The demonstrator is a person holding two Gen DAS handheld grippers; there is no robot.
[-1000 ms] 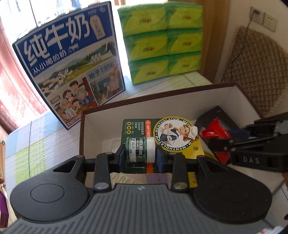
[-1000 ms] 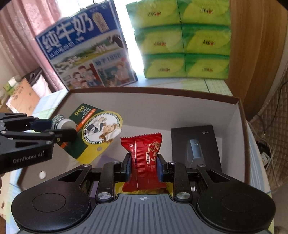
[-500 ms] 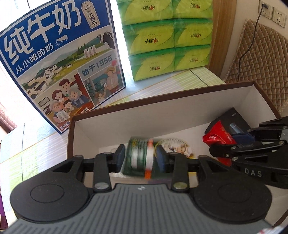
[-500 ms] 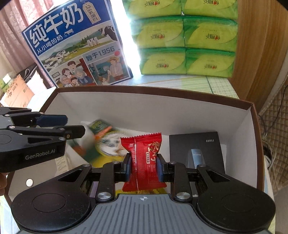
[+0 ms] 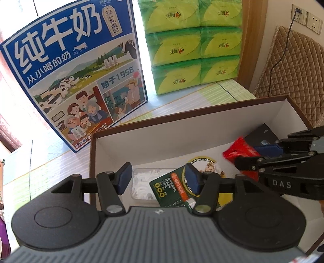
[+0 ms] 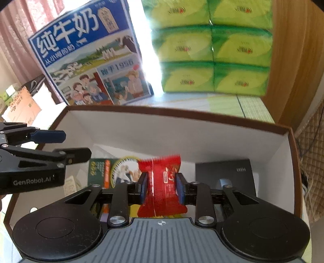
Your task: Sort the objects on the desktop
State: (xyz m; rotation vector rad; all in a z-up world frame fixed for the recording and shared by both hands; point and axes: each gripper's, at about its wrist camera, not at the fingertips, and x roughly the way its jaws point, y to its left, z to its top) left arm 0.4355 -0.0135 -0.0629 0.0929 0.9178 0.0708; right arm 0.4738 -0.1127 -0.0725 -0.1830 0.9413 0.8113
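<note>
A brown-rimmed white box [image 5: 162, 139] [image 6: 162, 133] lies in front of me. My left gripper [image 5: 158, 178] hangs open above its left part, nothing between its fingers. Below it on the box floor lies the green lip-balm card [image 5: 174, 190] [image 6: 113, 172], partly over a clear plastic case [image 5: 141, 182]. My right gripper [image 6: 162, 188] [image 5: 261, 155] is shut on a red candy packet [image 6: 162, 182] [image 5: 239, 149], held above the box's middle. A black box [image 6: 224, 174] [image 5: 261, 133] rests on the floor at the right.
A blue milk carton [image 5: 77, 66] [image 6: 91, 60] leans behind the box, beside stacked green tissue packs [image 5: 194, 44] [image 6: 212, 46]. A quilted cushion [image 5: 291, 81] and wall sockets [image 5: 305, 16] are at the right. Cardboard boxes [image 6: 20, 105] sit far left.
My left gripper has opened and let go of the lip-balm card, which now lies flat in the box. The right gripper still holds the red packet, a little higher.
</note>
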